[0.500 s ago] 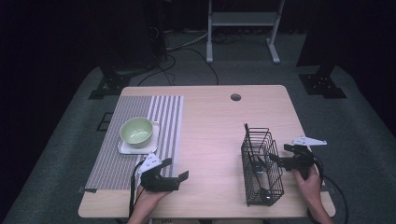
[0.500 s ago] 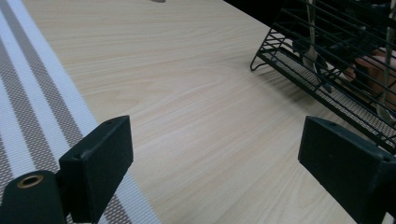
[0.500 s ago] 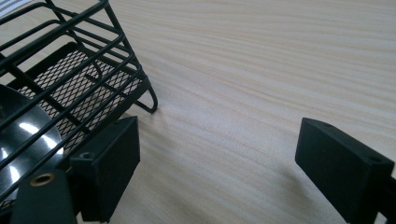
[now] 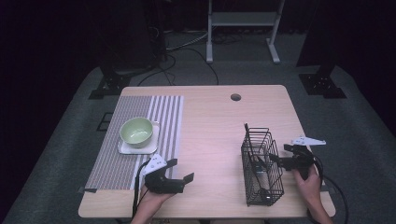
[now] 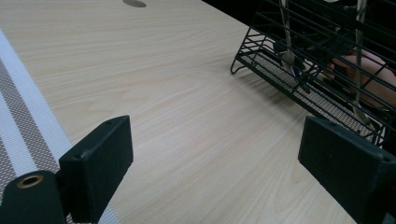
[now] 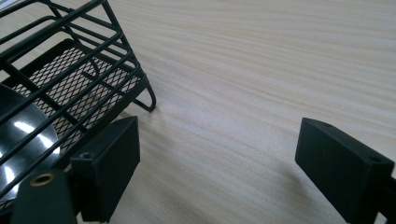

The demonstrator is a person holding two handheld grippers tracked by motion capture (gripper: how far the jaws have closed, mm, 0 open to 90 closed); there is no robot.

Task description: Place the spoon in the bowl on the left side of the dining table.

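A black wire basket [image 4: 262, 169] stands on the right half of the wooden table [image 4: 212, 126], with dark utensils upright inside it. My right gripper [image 4: 280, 155] is open just right of the basket, at its side. In the right gripper view the basket [image 6: 70, 79] sits at the left, a shiny black utensil [image 6: 21, 137] lies inside it, and my right gripper [image 6: 219, 172] has only bare table between its jaws. My left gripper [image 4: 181, 170] is open near the front edge, pointing right. The left gripper view shows the left gripper [image 5: 217, 170] holding nothing and the basket [image 5: 317, 56] ahead.
A pale green bowl [image 4: 136, 130] sits on a white square plate [image 4: 126, 148] on a striped placemat [image 4: 135, 140] at the left. A round cable hole [image 4: 236, 97] is at the table's far edge. A hand [image 5: 362, 70] shows through the basket.
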